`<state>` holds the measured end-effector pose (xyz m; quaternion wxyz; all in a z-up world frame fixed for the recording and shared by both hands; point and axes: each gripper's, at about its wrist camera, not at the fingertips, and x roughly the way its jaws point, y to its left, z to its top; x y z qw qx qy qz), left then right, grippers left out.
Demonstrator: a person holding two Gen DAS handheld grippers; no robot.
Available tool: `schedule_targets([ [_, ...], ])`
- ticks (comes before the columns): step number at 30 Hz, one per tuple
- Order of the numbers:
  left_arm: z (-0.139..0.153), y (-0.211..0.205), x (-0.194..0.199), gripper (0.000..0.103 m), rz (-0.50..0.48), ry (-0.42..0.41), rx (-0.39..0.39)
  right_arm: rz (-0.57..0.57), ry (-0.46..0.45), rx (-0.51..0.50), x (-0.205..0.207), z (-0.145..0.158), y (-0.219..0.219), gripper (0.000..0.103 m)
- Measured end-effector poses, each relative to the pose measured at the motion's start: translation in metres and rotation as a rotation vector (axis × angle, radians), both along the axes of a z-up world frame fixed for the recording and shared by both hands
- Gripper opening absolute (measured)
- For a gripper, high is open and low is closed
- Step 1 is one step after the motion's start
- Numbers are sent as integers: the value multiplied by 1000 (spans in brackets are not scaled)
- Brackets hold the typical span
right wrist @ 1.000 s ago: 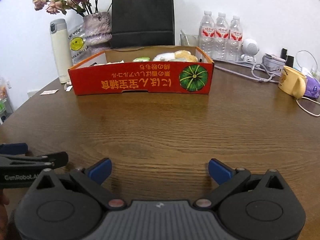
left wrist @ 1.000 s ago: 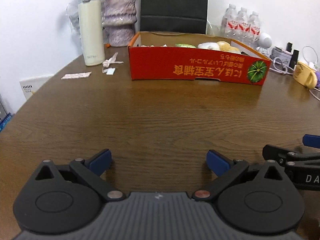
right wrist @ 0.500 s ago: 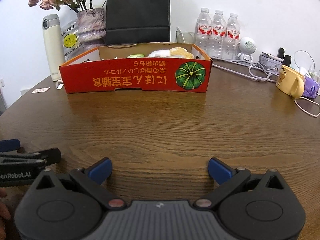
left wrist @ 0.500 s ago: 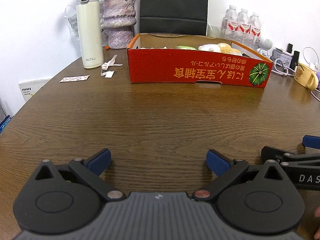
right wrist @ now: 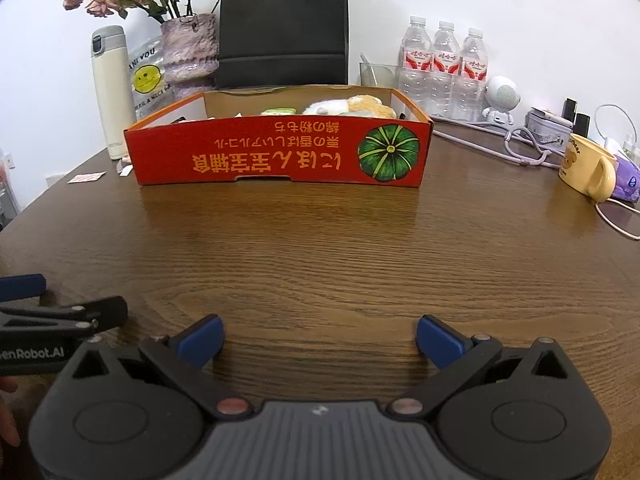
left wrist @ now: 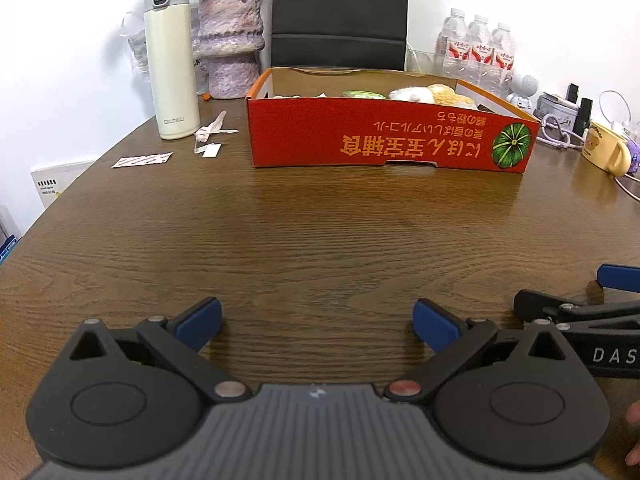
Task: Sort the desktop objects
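A low red cardboard box (left wrist: 384, 140) (right wrist: 280, 152) with a green pumpkin print stands at the far side of the brown wooden table (left wrist: 300, 232). Inside it lie a yellow-and-white plush toy (left wrist: 432, 94) (right wrist: 352, 106) and a green item (left wrist: 362, 94). My left gripper (left wrist: 316, 318) hovers low over the near table, open, nothing between its blue pads. My right gripper (right wrist: 318, 338) is likewise open and empty, beside the left one. Each shows at the edge of the other's view.
A white thermos (left wrist: 170, 60), a purple vase (left wrist: 230, 40) and paper scraps (left wrist: 210, 136) sit left of the box. Behind it stands a black bag (right wrist: 282, 24). Water bottles (right wrist: 442, 68), a white speaker, cables and a yellow mug (right wrist: 586, 166) are to the right.
Both grippers have drawn back slightly and tilted up, so the box sits a little lower in view. Both stay open and empty.
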<state>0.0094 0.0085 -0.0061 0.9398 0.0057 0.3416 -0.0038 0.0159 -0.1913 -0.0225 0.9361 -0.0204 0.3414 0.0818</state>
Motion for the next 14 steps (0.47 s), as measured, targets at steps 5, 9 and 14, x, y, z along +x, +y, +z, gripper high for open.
schedule_targets([
  [5, 0, 0, 0, 103, -1, 0, -1, 2, 0, 2, 0, 0, 1, 103],
  [9, 0, 0, 0, 103, -2, 0, 0, 2, 0, 2, 0, 0, 1, 103],
  [14, 0, -1, 0, 103, -1, 0, 0, 2, 0, 2, 0, 0, 1, 103],
])
